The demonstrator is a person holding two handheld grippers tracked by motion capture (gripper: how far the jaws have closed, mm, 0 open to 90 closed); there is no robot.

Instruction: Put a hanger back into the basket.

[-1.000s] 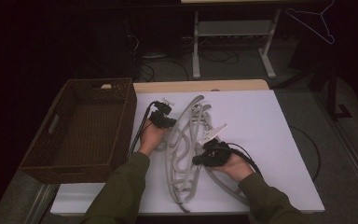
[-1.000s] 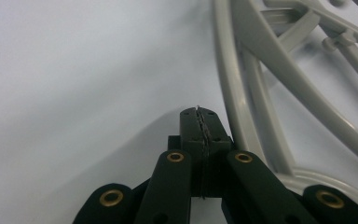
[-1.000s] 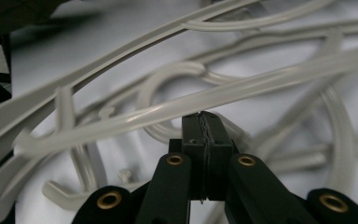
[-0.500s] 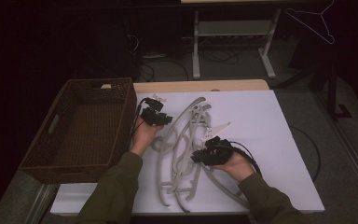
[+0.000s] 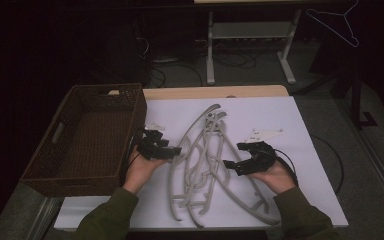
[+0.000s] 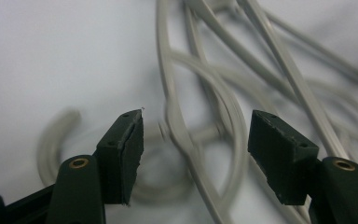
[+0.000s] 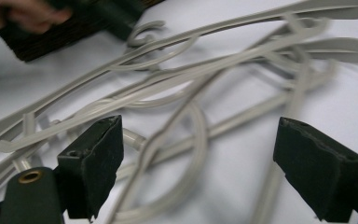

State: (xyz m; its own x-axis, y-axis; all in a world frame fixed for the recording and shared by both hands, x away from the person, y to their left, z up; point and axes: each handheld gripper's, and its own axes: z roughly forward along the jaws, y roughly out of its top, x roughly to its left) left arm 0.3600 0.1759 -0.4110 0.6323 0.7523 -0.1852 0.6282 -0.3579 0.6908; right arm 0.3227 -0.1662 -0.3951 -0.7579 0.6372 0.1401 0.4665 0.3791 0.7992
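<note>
High view, left claw [image 5: 172, 150] and right claw [image 5: 230, 166] released, drawn apart off hangers [image 5: 207, 160].

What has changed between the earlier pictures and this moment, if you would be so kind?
Both grippers have let go of the grey hangers. The left gripper has drawn back toward the wicker basket, the right gripper toward the right, and the jaws of both have just been opening, with nothing pressed between them. The hangers now lie fanned out on the white sheet. The basket and sheet stayed put.
</note>
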